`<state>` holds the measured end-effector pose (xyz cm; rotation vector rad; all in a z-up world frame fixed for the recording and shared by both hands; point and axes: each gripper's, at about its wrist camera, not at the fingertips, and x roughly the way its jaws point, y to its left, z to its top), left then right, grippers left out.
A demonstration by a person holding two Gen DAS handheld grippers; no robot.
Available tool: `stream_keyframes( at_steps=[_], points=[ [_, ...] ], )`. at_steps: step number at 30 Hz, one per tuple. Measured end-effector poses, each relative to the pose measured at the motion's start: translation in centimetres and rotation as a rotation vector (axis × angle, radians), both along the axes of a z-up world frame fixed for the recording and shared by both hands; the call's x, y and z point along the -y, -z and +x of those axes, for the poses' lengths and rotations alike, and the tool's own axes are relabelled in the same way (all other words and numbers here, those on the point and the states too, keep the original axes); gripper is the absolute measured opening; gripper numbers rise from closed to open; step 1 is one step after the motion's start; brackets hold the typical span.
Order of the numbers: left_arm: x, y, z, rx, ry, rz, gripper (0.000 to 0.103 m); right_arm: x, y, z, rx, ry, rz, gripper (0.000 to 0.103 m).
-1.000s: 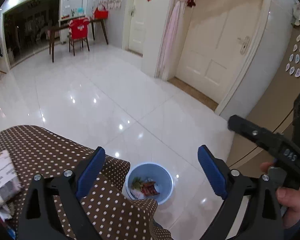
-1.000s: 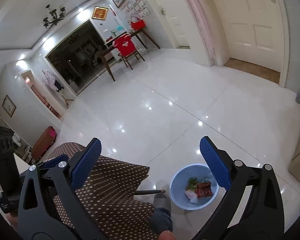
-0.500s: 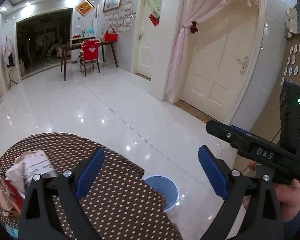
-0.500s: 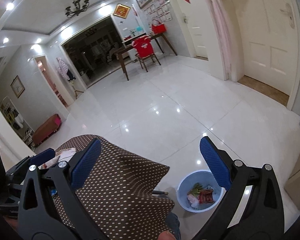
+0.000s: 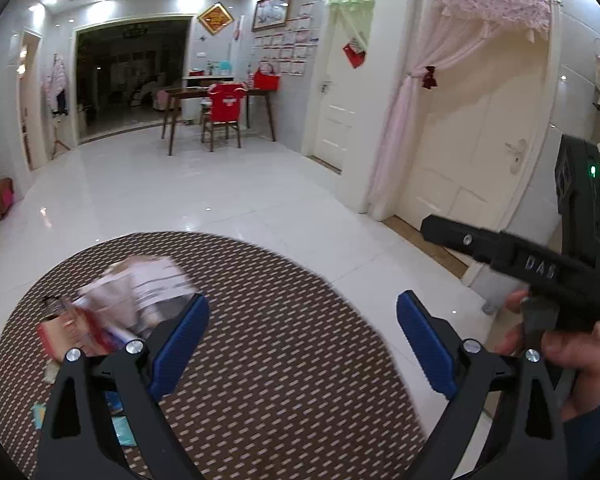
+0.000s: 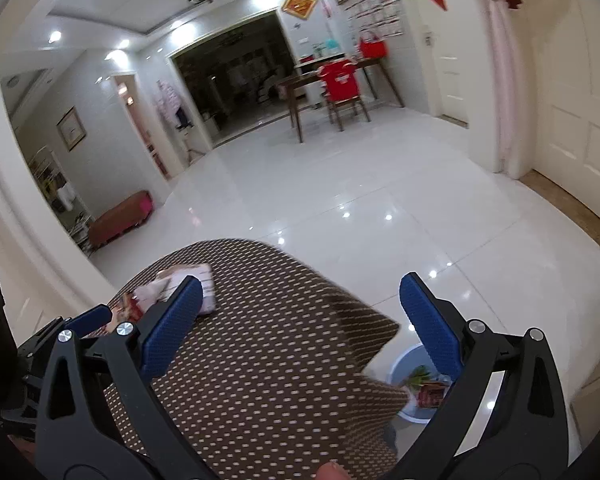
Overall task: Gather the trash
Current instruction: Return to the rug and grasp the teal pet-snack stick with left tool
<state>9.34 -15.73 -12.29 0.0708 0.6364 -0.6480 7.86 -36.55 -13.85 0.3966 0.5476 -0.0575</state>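
A round table with a brown dotted cloth (image 5: 284, 344) carries a pile of trash at its left: a crumpled white paper wrapper (image 5: 148, 284), a red packet (image 5: 72, 332) and small blue scraps (image 5: 120, 428). My left gripper (image 5: 302, 344) is open and empty over the table, just right of the pile. My right gripper (image 6: 298, 324) is open and empty above the table's right part; it also shows in the left wrist view (image 5: 540, 272). The wrapper (image 6: 180, 284) lies by its left finger. A blue bin (image 6: 416, 390) with trash in it stands on the floor.
White glossy tile floor (image 5: 220, 200) spreads beyond the table. A wooden table with a red-covered chair (image 5: 224, 108) stands far back. White doors and a pink curtain (image 5: 400, 120) are at the right. A low brown bench (image 6: 120, 220) stands by the left wall.
Both grippers have tilted up and swung left, from the bin on the floor toward the tabletop. The trash pile has come into view near the left gripper. Both stay open.
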Motion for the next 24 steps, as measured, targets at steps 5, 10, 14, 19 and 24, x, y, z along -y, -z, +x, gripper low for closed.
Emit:
stream_keyframes(
  at_steps=[5, 10, 14, 19, 24],
  points=[
    [-4.9, 1.5, -0.3, 0.009, -0.033, 0.032, 0.093, -3.6, 0.0, 1.4, -0.017, -0.071, -0.018, 0.097],
    [-10.1, 4.4, 0.0, 0.010, -0.064, 0.115, 0.093, -6.7, 0.3, 2.2, -0.039, -0.131, -0.034, 0.097],
    [-14.1, 7.1, 0.9, 0.013, -0.009, 0.214, 0.093, -8.8, 1.0, 2.6, -0.071, -0.165, -0.041, 0.097],
    [-16.1, 10.4, 2.7, 0.003, 0.156, 0.368, 0.093, -10.8, 1.4, 3.0, -0.090, -0.196, -0.054, 0.097],
    [-16.4, 12.4, 6.3, -0.069, 0.342, 0.431, 0.091, -12.6, 1.2, 3.0, -0.092, -0.215, -0.069, 0.097]
  ],
)
